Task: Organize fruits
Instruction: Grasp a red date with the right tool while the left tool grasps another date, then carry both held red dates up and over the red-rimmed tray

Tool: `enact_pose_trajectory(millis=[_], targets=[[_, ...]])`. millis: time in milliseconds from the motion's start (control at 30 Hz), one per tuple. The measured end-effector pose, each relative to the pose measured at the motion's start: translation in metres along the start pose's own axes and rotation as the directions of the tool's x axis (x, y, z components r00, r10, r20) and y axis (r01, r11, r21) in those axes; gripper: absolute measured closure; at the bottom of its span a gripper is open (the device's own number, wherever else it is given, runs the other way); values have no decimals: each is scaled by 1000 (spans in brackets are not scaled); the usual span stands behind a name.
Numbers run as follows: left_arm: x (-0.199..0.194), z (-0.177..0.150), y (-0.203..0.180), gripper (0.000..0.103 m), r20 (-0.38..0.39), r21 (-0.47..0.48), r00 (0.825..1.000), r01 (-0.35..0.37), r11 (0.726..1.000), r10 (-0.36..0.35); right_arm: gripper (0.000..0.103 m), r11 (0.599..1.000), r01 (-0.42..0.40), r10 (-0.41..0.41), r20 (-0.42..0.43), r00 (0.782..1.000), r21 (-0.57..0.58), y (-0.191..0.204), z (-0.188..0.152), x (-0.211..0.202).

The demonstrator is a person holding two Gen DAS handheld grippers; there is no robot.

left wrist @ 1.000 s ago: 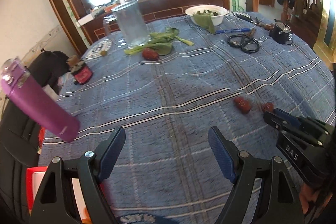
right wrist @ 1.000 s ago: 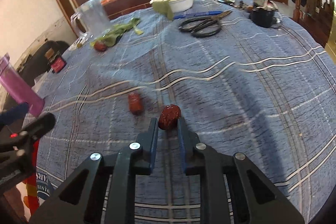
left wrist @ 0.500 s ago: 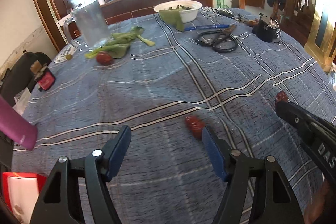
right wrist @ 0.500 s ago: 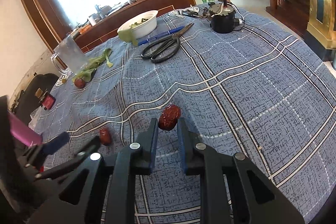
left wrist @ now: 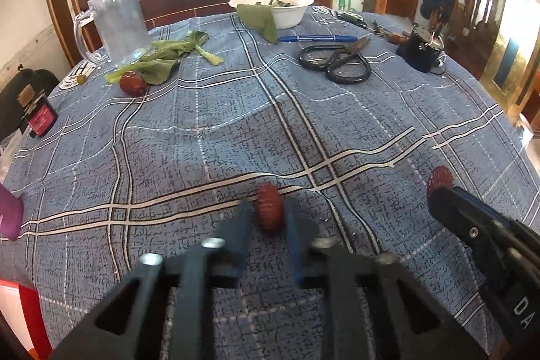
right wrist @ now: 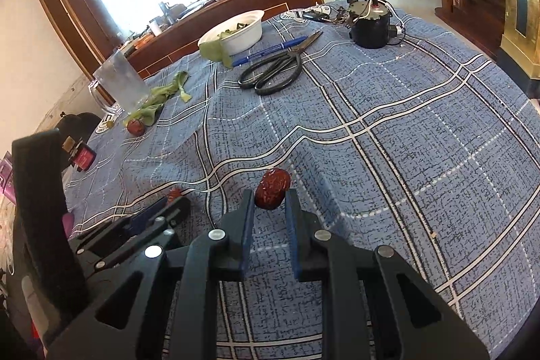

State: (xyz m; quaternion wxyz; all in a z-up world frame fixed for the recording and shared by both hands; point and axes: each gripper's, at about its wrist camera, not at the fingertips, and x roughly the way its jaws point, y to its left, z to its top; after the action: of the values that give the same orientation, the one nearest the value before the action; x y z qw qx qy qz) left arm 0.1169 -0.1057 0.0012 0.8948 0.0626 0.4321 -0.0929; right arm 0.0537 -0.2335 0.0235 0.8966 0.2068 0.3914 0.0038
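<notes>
Red dates are what I'm handling: my right gripper (right wrist: 269,201) pinches one wrinkled date (right wrist: 272,193) above the blue plaid tablecloth (right wrist: 388,140), while my left gripper (left wrist: 269,218) has its fingers closed in around a second date (left wrist: 269,205) lying on the cloth. A third date (left wrist: 133,83) rests beside the greens (left wrist: 162,59) near the clear jug (left wrist: 118,22).

Black gripper frames (right wrist: 268,208), blue pads (right wrist: 247,235), silver screws, white lettering.
</notes>
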Motion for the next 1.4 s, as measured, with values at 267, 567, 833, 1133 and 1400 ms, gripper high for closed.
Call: enact_pose_trajectory(millis=[267,567,833,1133,1400], targets=[[-14,-4,19,88,-3,-17,998,60,998,-60,83,999,-35,35,-12,999,-6,3,-2,0],[-45,-13,26,88,32,-21,995,91,996,-91,83,992,-98,99,14,995,-76,20,-8,-9],[-74,-20,38,88,60,-59,994,94,994,-91,83,982,-112,124,67,990,-155,37,-15,-24],[-118,-46,51,88,96,-33,995,20,999,-17,83,971,-114,136,93,986,-212,60,-34,-44],[-150,-67,75,88,135,-42,989,-58,997,63,83,953,-139,173,109,979,-269,97,-66,-78]])
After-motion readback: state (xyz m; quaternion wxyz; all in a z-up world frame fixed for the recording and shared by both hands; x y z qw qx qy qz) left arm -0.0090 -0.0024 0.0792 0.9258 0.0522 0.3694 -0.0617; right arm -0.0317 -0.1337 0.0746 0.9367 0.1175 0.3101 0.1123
